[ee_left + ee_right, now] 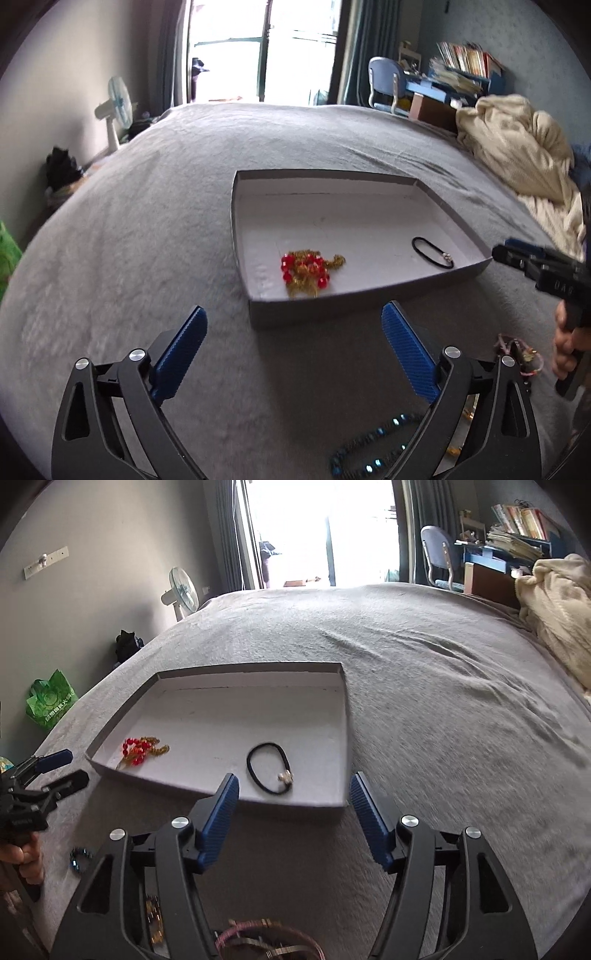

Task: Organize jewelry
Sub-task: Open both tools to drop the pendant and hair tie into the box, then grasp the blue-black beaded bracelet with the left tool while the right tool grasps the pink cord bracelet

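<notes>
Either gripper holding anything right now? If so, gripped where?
Nothing held. Left gripper and right gripper are both open and empty, above the bed short of the grey tray.

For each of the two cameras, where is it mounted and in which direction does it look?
Left wrist view: sits on the left claw, open, facing forward over the bed toward the grey tray; the right claw and its hand show at right.
Right wrist view: sits on the right claw, open, facing the same tray; the left claw shows at left.
Shared: tray, red and gold necklace, black hair tie.
</notes>
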The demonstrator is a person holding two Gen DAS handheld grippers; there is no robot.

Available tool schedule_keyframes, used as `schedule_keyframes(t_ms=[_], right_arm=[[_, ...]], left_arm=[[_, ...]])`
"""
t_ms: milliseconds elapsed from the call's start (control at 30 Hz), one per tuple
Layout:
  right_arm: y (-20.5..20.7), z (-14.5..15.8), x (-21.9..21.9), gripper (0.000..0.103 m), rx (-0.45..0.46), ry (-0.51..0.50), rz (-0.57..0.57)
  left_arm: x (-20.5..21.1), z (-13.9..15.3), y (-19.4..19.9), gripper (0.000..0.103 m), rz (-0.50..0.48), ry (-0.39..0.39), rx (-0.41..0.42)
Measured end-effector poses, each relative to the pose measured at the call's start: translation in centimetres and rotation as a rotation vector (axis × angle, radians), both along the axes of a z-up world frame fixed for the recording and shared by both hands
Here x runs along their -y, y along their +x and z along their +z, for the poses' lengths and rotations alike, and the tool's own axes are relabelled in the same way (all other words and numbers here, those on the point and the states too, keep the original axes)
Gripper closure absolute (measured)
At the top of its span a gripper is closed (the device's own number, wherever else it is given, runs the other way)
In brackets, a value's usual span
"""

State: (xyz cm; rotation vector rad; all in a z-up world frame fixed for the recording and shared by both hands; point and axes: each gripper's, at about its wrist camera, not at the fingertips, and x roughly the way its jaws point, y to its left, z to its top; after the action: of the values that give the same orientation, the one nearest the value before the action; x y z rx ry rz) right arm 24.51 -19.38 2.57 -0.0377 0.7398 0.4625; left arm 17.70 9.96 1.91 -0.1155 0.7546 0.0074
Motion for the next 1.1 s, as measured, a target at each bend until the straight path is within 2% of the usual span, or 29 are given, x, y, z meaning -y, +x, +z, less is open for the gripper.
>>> schedule_keyframes(t_ms=[400,567,833,967,1100], right_arm=[[-5.5,-2.1,4.6,0.040,-0.033,0.093,-0.062],[-8.2,-2.4,5.1,0.040,-0.014,0.110,-0.033],[-10.9,-2.8,4.7,0.040,0.008,0.103,0.009],[-10.8,-3.2,4.5,0.040,-0.021,0.095,0.010],[-10.9,-3.4,4.8,0.040,-0.034,0.108,-0.002]], left_arm=[[2.5,-0.6,-4.3,0.008,-0.086,0.010,0.003],[3.8,-2.0,-5.7,0.008,-0.156,0.017,-0.024],[3.7,-2.9,-6.6,0.010,-0.175,-0.009,-0.028],[3.8,-3.1,-6.9,0.015,-0.171,-0.014,-0.028],[3.9,-3.3,-7.0,0.025,-0.168,-0.012,-0.030]])
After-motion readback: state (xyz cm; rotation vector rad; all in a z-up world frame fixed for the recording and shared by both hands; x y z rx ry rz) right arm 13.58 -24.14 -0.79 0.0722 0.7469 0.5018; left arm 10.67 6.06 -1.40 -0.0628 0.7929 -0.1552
